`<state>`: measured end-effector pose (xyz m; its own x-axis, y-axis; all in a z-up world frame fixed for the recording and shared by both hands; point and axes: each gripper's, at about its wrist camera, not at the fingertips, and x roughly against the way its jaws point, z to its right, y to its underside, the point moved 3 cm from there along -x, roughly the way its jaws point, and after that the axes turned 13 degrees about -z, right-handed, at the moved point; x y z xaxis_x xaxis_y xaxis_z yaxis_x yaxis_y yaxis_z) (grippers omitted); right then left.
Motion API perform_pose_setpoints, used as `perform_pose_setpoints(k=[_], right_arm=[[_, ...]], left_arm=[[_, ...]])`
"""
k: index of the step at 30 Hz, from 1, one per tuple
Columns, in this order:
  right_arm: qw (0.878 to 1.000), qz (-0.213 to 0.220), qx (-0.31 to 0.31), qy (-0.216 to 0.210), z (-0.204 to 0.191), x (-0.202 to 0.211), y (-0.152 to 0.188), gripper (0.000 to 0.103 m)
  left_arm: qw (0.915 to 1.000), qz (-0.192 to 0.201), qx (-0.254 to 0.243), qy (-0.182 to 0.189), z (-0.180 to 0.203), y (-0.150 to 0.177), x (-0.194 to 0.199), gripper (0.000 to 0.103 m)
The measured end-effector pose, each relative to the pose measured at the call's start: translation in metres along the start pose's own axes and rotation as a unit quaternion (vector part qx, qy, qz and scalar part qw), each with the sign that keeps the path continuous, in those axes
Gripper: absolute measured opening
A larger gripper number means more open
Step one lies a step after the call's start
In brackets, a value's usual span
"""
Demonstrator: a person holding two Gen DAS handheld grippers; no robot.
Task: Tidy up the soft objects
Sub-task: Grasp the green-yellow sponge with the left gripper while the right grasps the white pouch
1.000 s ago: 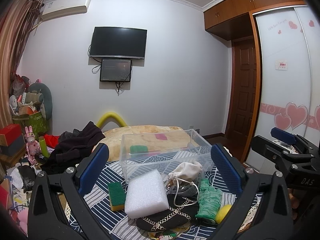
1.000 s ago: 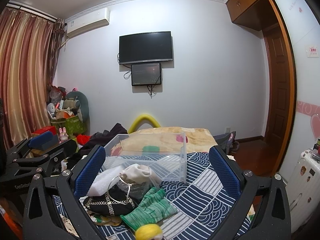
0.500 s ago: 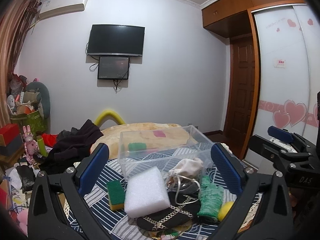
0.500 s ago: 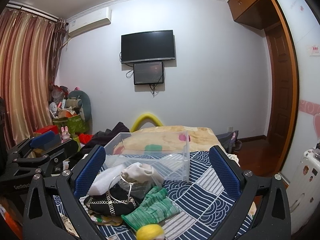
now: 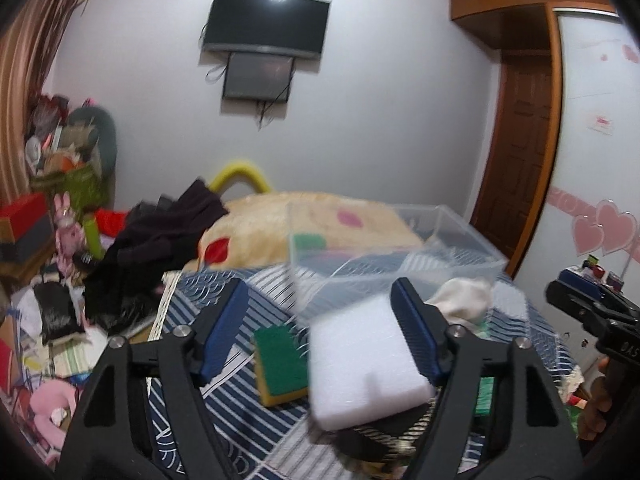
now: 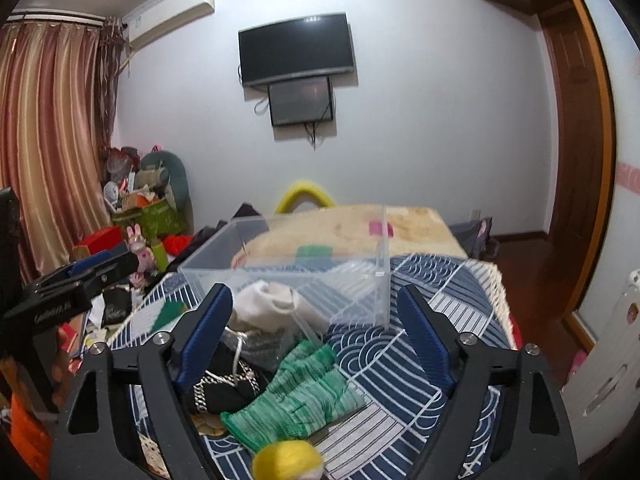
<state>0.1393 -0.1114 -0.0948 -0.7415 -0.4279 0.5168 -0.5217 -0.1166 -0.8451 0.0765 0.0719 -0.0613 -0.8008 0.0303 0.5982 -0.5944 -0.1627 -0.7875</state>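
A clear plastic bin (image 5: 400,256) stands on the blue patterned cloth, with a green sponge (image 5: 310,242) inside it. In front lie a white foam block (image 5: 364,360), a green-and-yellow sponge (image 5: 278,360), a white drawstring pouch (image 5: 464,300), a black chain bag (image 6: 224,388), a green glove (image 6: 304,392) and a yellow ball (image 6: 286,460). My left gripper (image 5: 320,328) is open, low over the sponge and foam block. My right gripper (image 6: 316,336) is open above the pouch and glove; it also shows in the left wrist view (image 5: 600,320).
Dark clothes (image 5: 160,240) and a beige pillow (image 5: 280,224) lie behind the bin. Clutter, boxes and a pink toy (image 5: 66,216) fill the left side. A wooden door (image 5: 516,160) and a wardrobe stand at the right.
My left gripper has dropped down and forward toward the foam block and sponge, and its jaws have narrowed. My right gripper has moved closer to the pile and bin.
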Motion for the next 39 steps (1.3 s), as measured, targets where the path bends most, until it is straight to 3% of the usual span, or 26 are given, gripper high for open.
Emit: perform_pose_setpoints(k=[7,14,21,22,24,25,30,33,39], right_arm=[[0.999,-0.045,-0.008,-0.022,0.001,-0.026,0.004,0.074],[0.997,-0.064,0.018,-0.034,-0.016,-0.050,-0.005,0.074],[0.993,-0.100,0.041,-0.038,-0.028,-0.078,-0.004,0.073],[0.993,-0.104,0.042,-0.040,-0.027,-0.080,-0.002,0.071],[0.992,-0.113,0.044,-0.046,-0.026,-0.082,0.000,0.054],[0.991,-0.118,0.043,-0.049,-0.025,-0.083,0.001,0.051],[0.992,-0.113,0.040,-0.047,-0.021,-0.077,0.004,0.022],[0.993,-0.103,0.033,-0.041,-0.016,-0.069,0.003,0.013],[0.997,-0.068,0.017,-0.030,-0.005,-0.047,-0.003,0.011]], left_arm=[[0.9973,-0.069,0.021,-0.015,-0.022,0.013,-0.046,0.062],[0.9936,-0.101,0.018,-0.047,-0.030,0.023,-0.069,0.062],[0.9895,-0.137,0.045,-0.013,-0.041,0.026,-0.085,0.058],[0.9890,-0.141,0.044,-0.008,-0.041,0.027,-0.087,0.053],[0.9883,-0.146,0.043,0.003,-0.040,0.027,-0.090,0.046],[0.9882,-0.147,0.044,0.008,-0.039,0.028,-0.090,0.041],[0.9891,-0.141,0.042,0.011,-0.037,0.030,-0.085,0.037],[0.9910,-0.128,0.038,0.000,-0.033,0.029,-0.077,0.035],[0.9950,-0.093,0.035,0.004,-0.028,0.017,-0.052,0.035]])
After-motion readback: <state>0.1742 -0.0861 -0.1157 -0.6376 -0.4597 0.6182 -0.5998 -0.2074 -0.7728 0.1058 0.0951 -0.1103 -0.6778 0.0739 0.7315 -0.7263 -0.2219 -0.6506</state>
